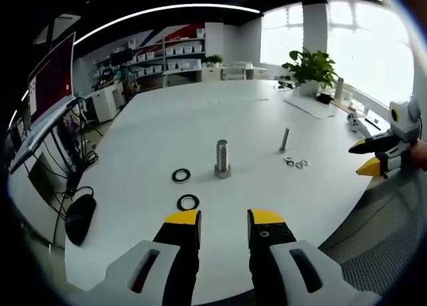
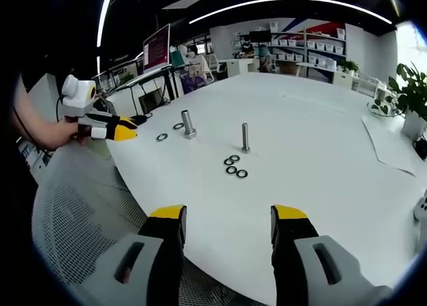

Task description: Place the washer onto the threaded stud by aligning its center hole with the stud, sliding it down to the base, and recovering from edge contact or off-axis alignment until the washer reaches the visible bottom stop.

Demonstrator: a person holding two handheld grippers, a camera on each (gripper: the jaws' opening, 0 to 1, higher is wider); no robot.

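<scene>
I judge the 2 black flat rings (image 1: 181, 175) lying left of the thick grey metal stud (image 1: 222, 159) to be thin, stiff and light, perhaps rubber or blackened steel. They lie flat on the big white table (image 1: 200, 119), so there is little edge to bite. I would pinch 1 across its rim from above, or tip it up first, since a flat ring on a smooth top will likely skate away from the tips.

The thick stud stands upright near the table's middle, well in from the near edge. To its right stands a slimmer grey threaded stud (image 1: 285, 139), also upright, with 3 small silvery washers (image 1: 296, 163) clustered at its foot, just beside it but not on it. These look harder and slicker, and I expect them to ring and slide if nudged.

My left gripper (image 1: 223, 227) hangs over the near edge of the table with its yellow-tipped jaws standing apart, nothing between them and touching nothing.

My right gripper (image 2: 227, 225) likewise hovers over the table's edge, jaws spread wider, empty.

No washer is threaded yet; the task is still to begin.
</scene>
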